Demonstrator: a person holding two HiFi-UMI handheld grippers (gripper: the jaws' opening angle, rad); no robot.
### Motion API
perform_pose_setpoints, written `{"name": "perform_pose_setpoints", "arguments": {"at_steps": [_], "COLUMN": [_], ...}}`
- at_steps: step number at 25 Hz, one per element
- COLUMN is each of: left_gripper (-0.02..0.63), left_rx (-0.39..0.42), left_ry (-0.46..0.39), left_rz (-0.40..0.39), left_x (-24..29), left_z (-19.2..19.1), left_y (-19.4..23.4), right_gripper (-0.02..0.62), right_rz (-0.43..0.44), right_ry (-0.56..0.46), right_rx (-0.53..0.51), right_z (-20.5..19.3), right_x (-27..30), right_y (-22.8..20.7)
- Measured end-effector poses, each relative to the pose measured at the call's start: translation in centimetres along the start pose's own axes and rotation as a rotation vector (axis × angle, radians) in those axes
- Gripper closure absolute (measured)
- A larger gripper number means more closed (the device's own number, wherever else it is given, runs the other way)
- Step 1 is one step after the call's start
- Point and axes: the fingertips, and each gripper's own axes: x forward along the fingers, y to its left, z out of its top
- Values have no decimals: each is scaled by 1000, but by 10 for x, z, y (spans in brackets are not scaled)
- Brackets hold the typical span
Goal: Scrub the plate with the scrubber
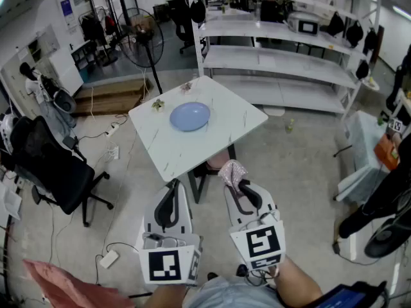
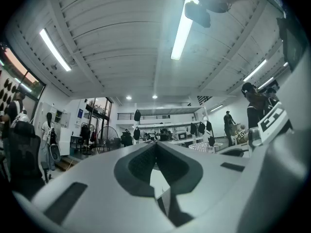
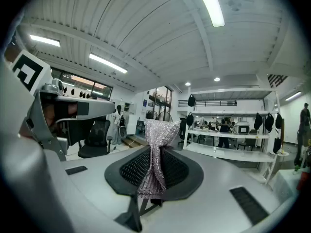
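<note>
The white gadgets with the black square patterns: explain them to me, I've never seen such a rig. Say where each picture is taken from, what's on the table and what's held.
No robot: a person holds a two-jaw gripper in each hand; the patterned cubes are part of them. The head view comes from a camera on the person's head, looking down at the left gripper, the right gripper and a white table ahead. The other two pictures come from cameras riding on each gripper, looking along its jaws. On the table lies a blue plate, plus two small items too small to identify. The right gripper is shut on a sparkly pinkish scrubber; the left gripper's jaws are together with nothing between them. Neither has reached the plate.
</note>
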Motion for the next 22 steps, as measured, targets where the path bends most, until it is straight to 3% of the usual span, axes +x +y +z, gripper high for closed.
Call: {"name": "perform_pose_setpoints", "arguments": {"at_steps": [9, 22], "left_gripper": [598, 598], "left_rx": [20, 21], "left_ry": [7, 114], "left_rz": [10, 49], "left_x": [6, 36], "left_z": [0, -47], "left_y": [-9, -35], "right_gripper": [512, 505], "right_rz": [2, 51], "right_ry": [-13, 67], "right_rx": [17, 100], "right_z": [-2, -56], "right_x": [-2, 3], "right_y": [-11, -62]}}
